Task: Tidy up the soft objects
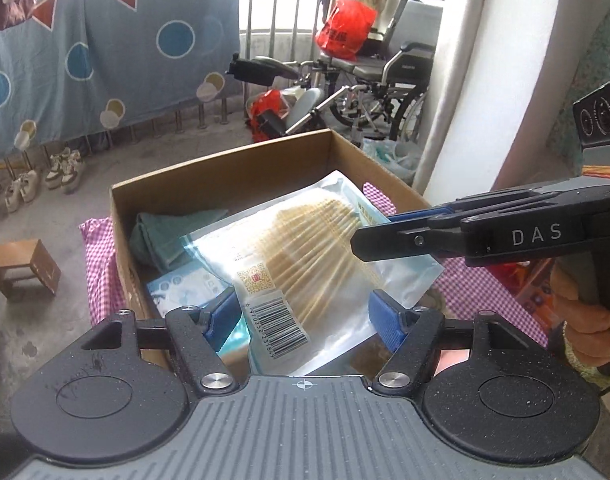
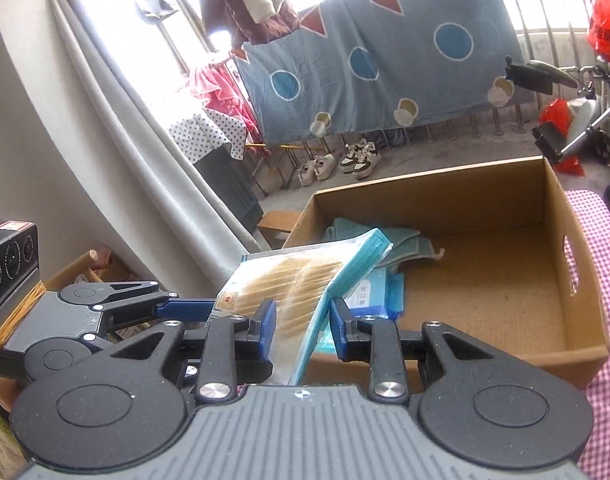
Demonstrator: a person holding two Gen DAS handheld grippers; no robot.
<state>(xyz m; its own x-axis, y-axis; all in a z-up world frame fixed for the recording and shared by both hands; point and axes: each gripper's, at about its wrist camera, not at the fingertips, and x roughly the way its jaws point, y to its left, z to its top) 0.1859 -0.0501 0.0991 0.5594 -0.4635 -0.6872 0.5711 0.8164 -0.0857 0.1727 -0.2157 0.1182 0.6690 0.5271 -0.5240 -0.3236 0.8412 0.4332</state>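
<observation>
Now, sweeping from the left of the left wrist view: passing a small wooden stool (image 1: 23, 268) on the concrete floor, well apart from the work, then pairs of white sneakers (image 1: 63, 170) lined up below a blue sheet (image 1: 105, 60) draped over the railing. Meeting next a pink checked cloth (image 1: 99, 264) and, sitting on it, an open cardboard box (image 1: 225, 168). Finding inside it a folded green towel (image 1: 161, 236) against the left wall and a pale blue pack (image 1: 185, 286) just beside it, both lying beneath the raised item and crowding that side of the box. Holding a clear packet (image 1: 305, 264) of tan sticks tilted above the box. Hanging spread wide with the left gripper (image 1: 305, 308), one blue pad on each side of the packet's lower end, neither visibly pressing on it. Pinching the packet's right edge with the right gripper (image 1: 371, 230), jaws narrowed onto it and the packet standing edge-on between the pads in the right wrist view; gripping that tool's handle with a hand (image 1: 593, 328) at the far right. Standing farther back on the right: a wheelchair (image 1: 385, 72), a red plastic bag (image 1: 345, 28) and a white pillar (image 1: 465, 80), all well apart from the box.
</observation>
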